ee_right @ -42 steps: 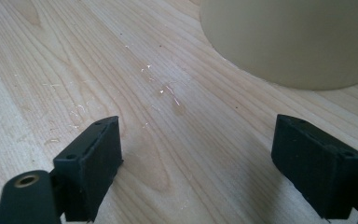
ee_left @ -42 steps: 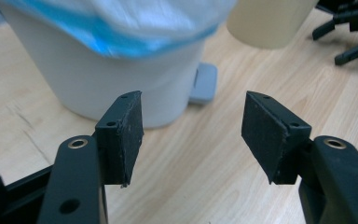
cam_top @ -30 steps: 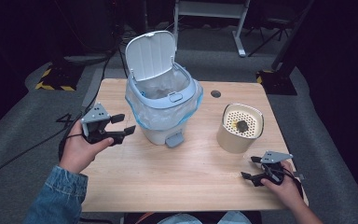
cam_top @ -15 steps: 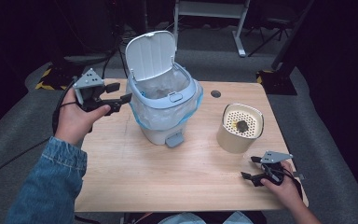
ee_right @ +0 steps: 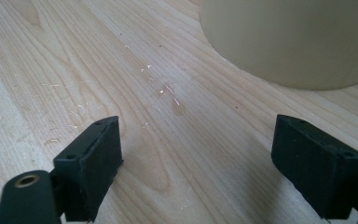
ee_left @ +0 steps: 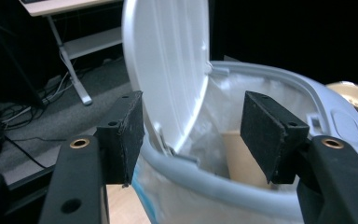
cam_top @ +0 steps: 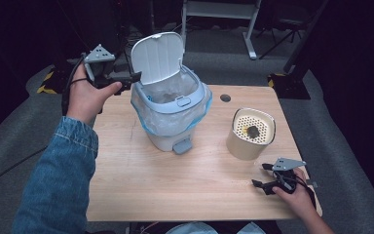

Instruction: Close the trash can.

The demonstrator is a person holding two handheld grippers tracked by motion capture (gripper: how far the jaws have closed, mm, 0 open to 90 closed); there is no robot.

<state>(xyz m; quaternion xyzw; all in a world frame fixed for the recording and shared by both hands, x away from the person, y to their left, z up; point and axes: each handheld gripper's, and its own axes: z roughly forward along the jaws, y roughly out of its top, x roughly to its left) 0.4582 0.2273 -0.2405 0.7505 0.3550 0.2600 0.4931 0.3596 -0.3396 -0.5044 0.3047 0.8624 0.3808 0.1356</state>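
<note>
A small white pedal bin [cam_top: 168, 114] with a pale blue rim and a clear liner stands mid-table, its lid [cam_top: 157, 58] raised upright. My left gripper [cam_top: 126, 80] is held up in the air just left of the lid, open. In the left gripper view the lid [ee_left: 168, 70] and the bin's rim [ee_left: 223, 184] lie just beyond the open jaws [ee_left: 191, 135], with nothing gripped. My right gripper [cam_top: 260, 175] rests open on the table near the front right corner. Its view has bare wood between the jaws [ee_right: 196, 163], and the cream canister [ee_right: 298, 42] stands ahead.
A cream canister [cam_top: 250, 134] with a perforated top holding a small dark lump stands right of the bin. The wooden table [cam_top: 141, 185] has a cable hole [cam_top: 225, 97] at the back. A desk frame [cam_top: 214, 12] stands on the dark floor behind.
My left gripper has risen from the table's left side and moved back and right, up beside the raised lid. The right gripper has stayed put.
</note>
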